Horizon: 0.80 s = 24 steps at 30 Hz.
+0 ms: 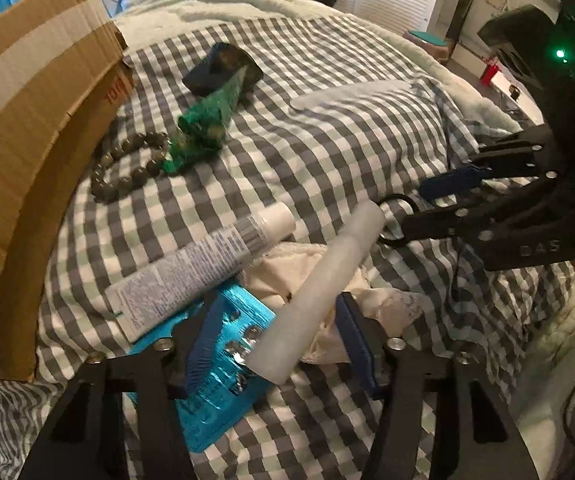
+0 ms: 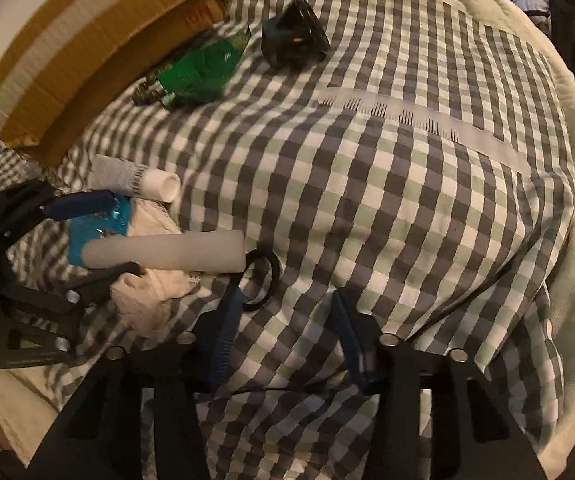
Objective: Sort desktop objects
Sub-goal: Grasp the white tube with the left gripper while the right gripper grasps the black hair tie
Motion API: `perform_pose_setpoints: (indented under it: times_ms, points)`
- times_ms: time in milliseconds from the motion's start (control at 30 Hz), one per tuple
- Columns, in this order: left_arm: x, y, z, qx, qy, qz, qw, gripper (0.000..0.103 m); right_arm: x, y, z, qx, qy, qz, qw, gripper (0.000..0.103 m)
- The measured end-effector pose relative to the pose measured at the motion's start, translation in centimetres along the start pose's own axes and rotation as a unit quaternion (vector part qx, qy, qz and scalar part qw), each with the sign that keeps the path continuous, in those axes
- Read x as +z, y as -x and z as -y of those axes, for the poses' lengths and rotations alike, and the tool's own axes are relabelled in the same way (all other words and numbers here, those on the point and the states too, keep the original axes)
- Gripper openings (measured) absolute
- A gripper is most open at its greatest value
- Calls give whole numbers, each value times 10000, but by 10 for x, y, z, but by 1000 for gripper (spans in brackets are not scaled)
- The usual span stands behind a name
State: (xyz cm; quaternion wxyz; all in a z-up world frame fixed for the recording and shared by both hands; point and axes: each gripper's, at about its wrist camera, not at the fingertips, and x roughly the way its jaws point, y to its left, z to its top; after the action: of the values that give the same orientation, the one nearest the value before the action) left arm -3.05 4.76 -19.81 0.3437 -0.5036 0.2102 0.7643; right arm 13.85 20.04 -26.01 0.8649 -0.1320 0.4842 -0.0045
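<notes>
White tube [image 1: 319, 292] lies between open left tongs [image 1: 279, 344].

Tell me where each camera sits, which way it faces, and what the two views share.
Left wrist: on the left gripper, low over the checkered cover, facing the cardboard box; its open fingers straddle the white cylinder; the right gripper enters from the right.
Right wrist: on the right gripper, facing across the checkered cover; open fingers over bare cloth; the left gripper shows at left.
Shared: cylinder, box, white tube, green wrapper, comb.

Checked bedspread [image 2: 367, 208], comb [image 2: 427, 124], beads [image 1: 127, 168], tube [image 1: 191, 268]
</notes>
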Motion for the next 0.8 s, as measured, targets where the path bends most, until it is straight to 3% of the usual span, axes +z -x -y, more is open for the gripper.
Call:
perform_pose_setpoints:
  times_ms: [33, 100, 167, 267, 367, 467, 800]
  points:
    - [-1, 0, 2, 9, -73, -25, 10000, 41, 1, -2, -1, -23, 15, -22, 10000, 39]
    - [-1, -2, 6, -85, -291, -117, 9995, 25, 3, -6, -4, -69, 41, -93, 9999, 18]
    - [-2, -2, 11, -4, -518, -90, 9986, 22, 4, -6, -7, -73, 75, -99, 9999, 5]
    - [-2, 2, 13, 35, -665, -56, 9978, 19, 3, 2, -9, -1, 155, -6, 9999, 4]
    - [3, 12, 2, -209, -304, 75, 9993, 19, 1, 15, -9, 14, 189, 140, 9997, 4]
    - [11, 19, -10, -222, -31, 156, 9996, 19, 3, 30, -9, -2, 195, 309, 9993, 4]
    - [43, 77, -52, -67, 624, 1036, 9926, 18, 40, 99, -25, 56, 198, 1107, 9936, 4]
